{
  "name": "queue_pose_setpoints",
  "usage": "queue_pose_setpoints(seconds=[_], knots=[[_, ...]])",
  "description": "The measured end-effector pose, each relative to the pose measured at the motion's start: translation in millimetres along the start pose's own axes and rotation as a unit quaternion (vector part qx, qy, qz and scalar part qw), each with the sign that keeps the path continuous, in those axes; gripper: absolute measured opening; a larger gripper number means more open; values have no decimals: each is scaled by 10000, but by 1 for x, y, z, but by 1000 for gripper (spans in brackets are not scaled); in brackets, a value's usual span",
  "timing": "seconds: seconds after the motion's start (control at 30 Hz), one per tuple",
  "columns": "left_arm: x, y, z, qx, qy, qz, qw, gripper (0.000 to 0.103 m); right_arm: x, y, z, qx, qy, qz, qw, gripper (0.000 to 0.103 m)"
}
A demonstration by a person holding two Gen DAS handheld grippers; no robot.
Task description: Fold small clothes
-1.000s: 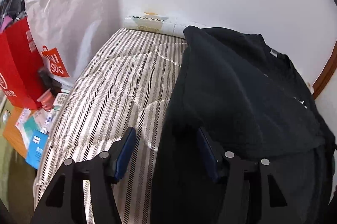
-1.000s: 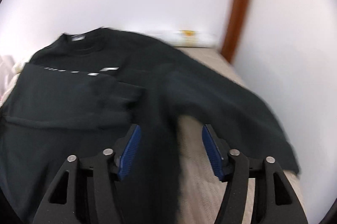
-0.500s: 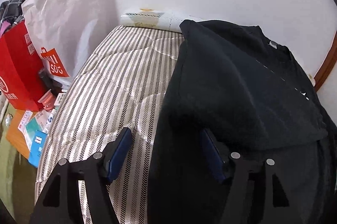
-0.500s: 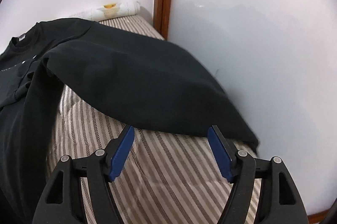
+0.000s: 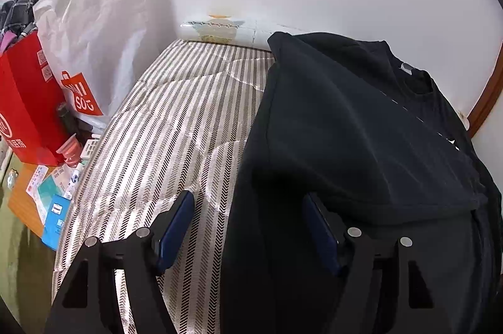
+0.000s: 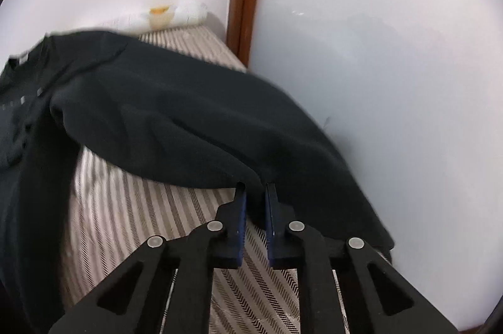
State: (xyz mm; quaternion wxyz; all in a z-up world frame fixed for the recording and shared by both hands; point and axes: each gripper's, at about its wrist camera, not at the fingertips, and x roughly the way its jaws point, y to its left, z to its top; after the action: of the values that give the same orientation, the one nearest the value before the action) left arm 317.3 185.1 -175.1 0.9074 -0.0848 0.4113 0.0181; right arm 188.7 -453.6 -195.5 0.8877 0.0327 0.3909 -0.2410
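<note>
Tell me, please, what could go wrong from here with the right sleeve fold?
The right gripper has just closed on only the lower edge of the black sweatshirt's sleeve, so the fabric may slip out when lifted. The cuff lies against the white wall at the mattress edge and could drag or snag. The left gripper is open, not pinning the body, which may shift.

One black sweatshirt point(image 5: 345, 129), one striped mattress point(image 5: 176, 120), two bags: red point(image 5: 25, 101), white point(image 5: 94, 29).
</note>
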Motion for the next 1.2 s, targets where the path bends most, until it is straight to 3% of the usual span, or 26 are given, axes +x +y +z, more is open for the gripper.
queue_pose_setpoints(seconds=[0.1,0.27,0.37,0.57,0.8,0.97,1.1,1.13,1.2], knots=[[-9,1,-1,-22,-155,-4,9999,69,-38,-3,19,278,-552,-158,9980,9],[-19,-5,-2,108,-240,-153,9995,69,-101,15,60,670,-1261,295,9893,9],[-24,-12,-5,216,-271,-214,9992,70,-140,55,79,345,-1715,397,9838,9],[-29,-20,-7,500,-346,-77,9981,72,-176,165,103,-242,-2005,1417,9691,9],[-25,-4,-4,196,-274,-33,9994,72,-168,295,74,-1140,-1711,2047,9570,11],[-24,-4,-3,166,-248,-28,9995,72,-129,336,46,-1392,-1198,2004,9623,15],[-25,-6,-4,217,-266,-24,9994,73,-96,347,30,-1777,-582,1994,9619,62],[-25,-8,-4,235,-252,-33,9994,73,-93,345,27,-1793,-445,2004,9621,69],[-25,-9,-5,275,-258,-23,9993,73,-91,332,18,-1768,-199,2202,9591,71]])
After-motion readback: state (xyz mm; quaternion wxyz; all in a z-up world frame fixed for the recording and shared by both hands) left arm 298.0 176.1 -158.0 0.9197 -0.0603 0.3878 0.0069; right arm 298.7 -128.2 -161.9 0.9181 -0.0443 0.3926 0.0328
